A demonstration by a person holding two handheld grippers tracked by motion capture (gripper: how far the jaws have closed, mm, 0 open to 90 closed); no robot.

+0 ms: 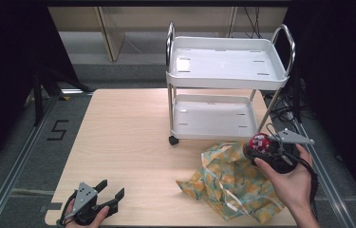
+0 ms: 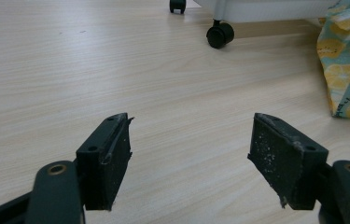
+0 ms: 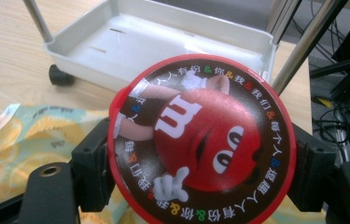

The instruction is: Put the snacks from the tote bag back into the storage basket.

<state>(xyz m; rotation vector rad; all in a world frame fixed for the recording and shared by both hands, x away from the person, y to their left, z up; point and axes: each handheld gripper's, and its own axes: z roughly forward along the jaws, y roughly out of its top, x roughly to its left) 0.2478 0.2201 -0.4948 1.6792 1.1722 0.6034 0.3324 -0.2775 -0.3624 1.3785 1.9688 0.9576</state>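
At the right of the high view, the right gripper (image 1: pixel 264 148) has its jaws closed on a round red candy tin (image 1: pixel 259 142), held above the yellow patterned bag (image 1: pixel 230 183) and just in front of the white cart (image 1: pixel 213 118). At the lower left, the left gripper (image 1: pixel 111 190) rests on the table (image 1: pixel 128 142), its jaws wide apart with nothing between them.
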